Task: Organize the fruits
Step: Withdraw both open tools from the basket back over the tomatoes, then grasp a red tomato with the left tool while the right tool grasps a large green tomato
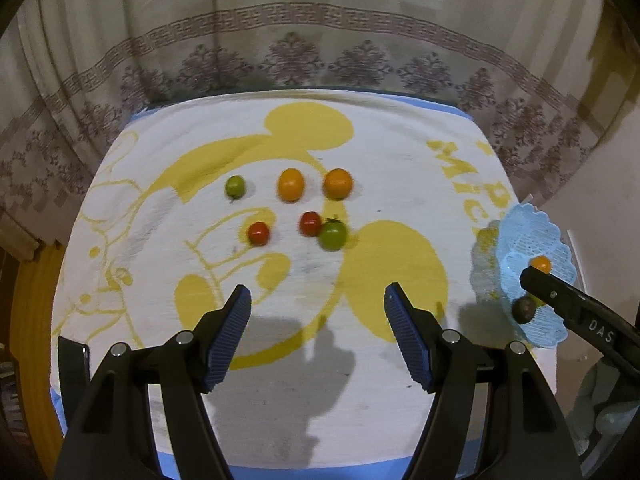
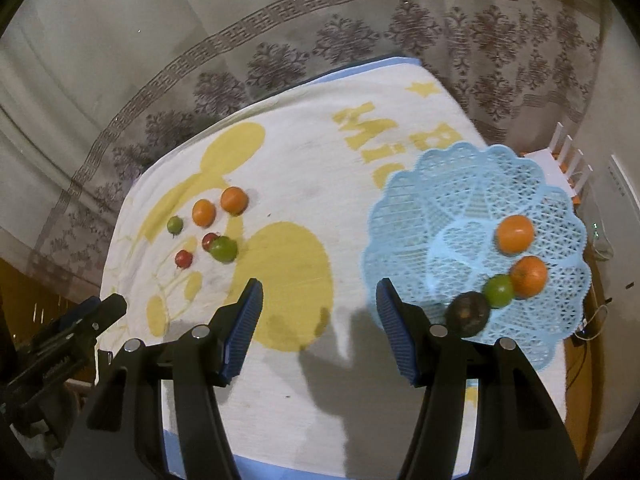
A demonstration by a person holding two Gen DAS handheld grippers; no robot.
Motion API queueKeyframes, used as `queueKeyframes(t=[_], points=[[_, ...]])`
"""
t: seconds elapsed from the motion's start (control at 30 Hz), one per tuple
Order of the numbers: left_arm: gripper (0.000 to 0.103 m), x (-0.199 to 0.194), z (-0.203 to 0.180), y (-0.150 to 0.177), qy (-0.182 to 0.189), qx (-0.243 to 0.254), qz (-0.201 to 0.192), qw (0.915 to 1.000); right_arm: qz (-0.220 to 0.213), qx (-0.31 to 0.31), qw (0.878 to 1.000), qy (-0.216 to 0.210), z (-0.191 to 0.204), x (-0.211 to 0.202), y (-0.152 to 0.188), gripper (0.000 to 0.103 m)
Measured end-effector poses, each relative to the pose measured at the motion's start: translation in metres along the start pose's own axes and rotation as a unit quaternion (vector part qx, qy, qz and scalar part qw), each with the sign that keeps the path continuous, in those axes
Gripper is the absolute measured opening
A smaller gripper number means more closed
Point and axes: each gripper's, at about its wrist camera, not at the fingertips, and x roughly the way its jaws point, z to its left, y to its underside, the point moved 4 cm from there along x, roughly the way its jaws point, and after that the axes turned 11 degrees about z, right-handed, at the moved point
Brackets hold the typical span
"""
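- Left gripper [image 1: 318, 312]: jaws apart, nothing between them; six fruits [image 1: 291, 185] lie on the table [image 1: 400, 184] beyond the tips.
- Right gripper [image 2: 319, 306]: jaws apart, empty; blue basket [image 2: 404, 216] with four fruits beside its right jaw.

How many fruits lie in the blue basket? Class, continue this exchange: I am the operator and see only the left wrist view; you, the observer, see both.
Observer: Four in the blue basket: far orange fruit, near orange fruit, green fruit, dark fruit.
Operator: Is the right tool holding anything?
Observer: No. The right tool is open, with only cloth below the gap.
Operator: Where does the green fruit sit?
Observer: Between the dark fruit and the near orange fruit, apparently touching both.
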Motion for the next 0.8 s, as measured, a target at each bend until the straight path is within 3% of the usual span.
queueKeyframes(t=[0.47,0.8], points=[[0.069,0.031,0.057,-0.007,-0.013,-0.02,0.028,0.9993,0.043,-0.048,0.998,0.001,0.059,0.048,-0.002,0.061],[0.069,0.082,0.079,-0.031,-0.015,-0.003,0.055,0.9984,0.068,-0.071,0.995,0.016,0.088,0.091,-0.011,0.061]])
